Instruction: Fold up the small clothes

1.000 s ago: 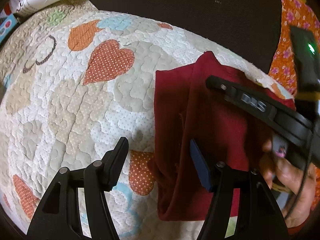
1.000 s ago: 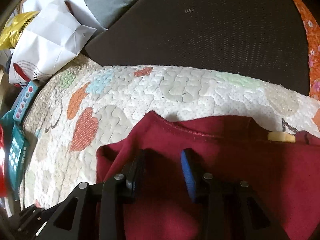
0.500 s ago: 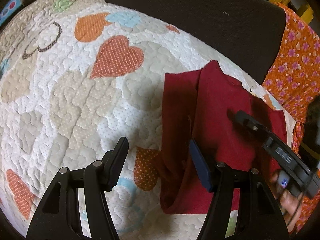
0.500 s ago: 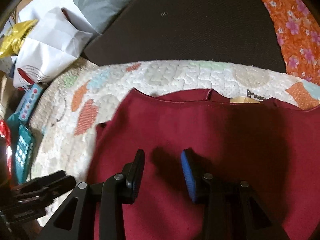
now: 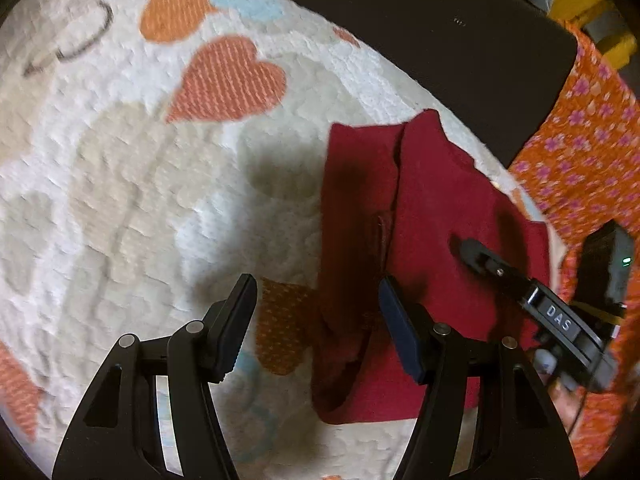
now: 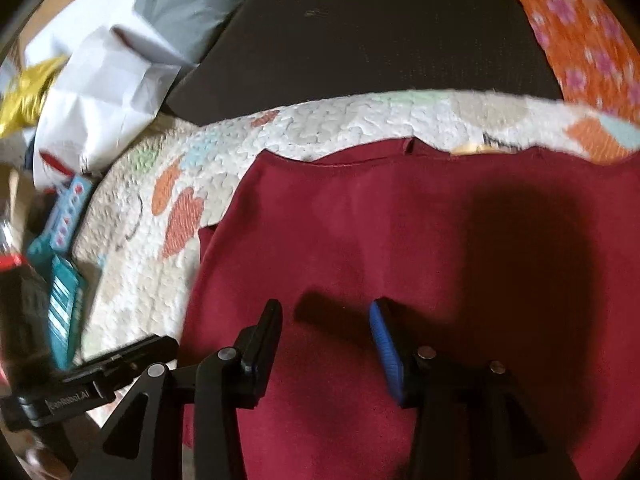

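A dark red garment lies folded on a white quilt with heart patches; one folded layer overlaps another along a vertical edge. My left gripper is open and empty above the garment's left edge. My right gripper is open and empty just above the garment, which fills most of the right wrist view. The right gripper also shows in the left wrist view, over the garment's right part. The left gripper's body shows in the right wrist view at lower left.
A dark panel stands behind the quilt. Orange flowered cloth lies at the right. White paper bags, a yellow bag and teal boxes sit off the quilt's left edge.
Both grippers have drawn back from the garment, so more of it shows in each view. The right gripper has moved down and right in the left wrist view. Both stay open.
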`<state>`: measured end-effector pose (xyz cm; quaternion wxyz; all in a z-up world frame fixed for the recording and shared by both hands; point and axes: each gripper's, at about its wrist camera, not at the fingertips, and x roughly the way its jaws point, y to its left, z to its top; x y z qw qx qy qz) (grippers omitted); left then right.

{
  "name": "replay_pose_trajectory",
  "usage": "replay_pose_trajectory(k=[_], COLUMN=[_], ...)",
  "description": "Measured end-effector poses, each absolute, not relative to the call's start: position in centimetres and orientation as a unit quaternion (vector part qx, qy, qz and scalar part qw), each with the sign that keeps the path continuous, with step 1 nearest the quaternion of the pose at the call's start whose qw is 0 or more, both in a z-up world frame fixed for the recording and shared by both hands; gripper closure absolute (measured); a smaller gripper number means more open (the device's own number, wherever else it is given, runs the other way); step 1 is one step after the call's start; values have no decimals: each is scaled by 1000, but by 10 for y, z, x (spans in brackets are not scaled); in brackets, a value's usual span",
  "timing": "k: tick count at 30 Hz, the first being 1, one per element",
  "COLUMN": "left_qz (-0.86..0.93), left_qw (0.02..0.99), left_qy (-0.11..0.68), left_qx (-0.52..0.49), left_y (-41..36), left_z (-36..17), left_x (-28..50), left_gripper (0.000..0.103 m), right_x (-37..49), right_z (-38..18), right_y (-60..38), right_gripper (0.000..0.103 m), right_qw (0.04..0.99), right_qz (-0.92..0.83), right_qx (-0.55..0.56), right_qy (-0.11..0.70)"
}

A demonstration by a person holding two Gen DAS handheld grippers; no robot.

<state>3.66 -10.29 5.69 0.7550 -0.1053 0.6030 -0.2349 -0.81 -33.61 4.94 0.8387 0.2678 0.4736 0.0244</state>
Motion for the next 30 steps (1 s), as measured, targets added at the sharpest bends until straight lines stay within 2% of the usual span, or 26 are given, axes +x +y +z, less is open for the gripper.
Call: replay_pose_trajectory(k=[4,7,12,21,30], left_qz=[-253,-260,-273,-278,-280], left_qw=[729,710,682,711,739], left_qy=[618,627,625,628,600], left_qx=[-151,-190,-263,-151,-123], left_y=[-97,-92,-77,-110,-121], left_z=[49,44,47,51,51], left_x=[39,41,45,32,19], left_gripper=[39,29,29,28,28], right_x=[-10,-8,-8,-3,23], right_z=[47,47,46,47,59], right_y=[-346,-346,-344,-348,-328], right_gripper=[59,59,59,57,56], right_qw=[830,830,833,818,809], right_qz=[31,33,32,30,52], right_qx=[306,304,305,332,326], right_qy=[466,466,460,469,487])
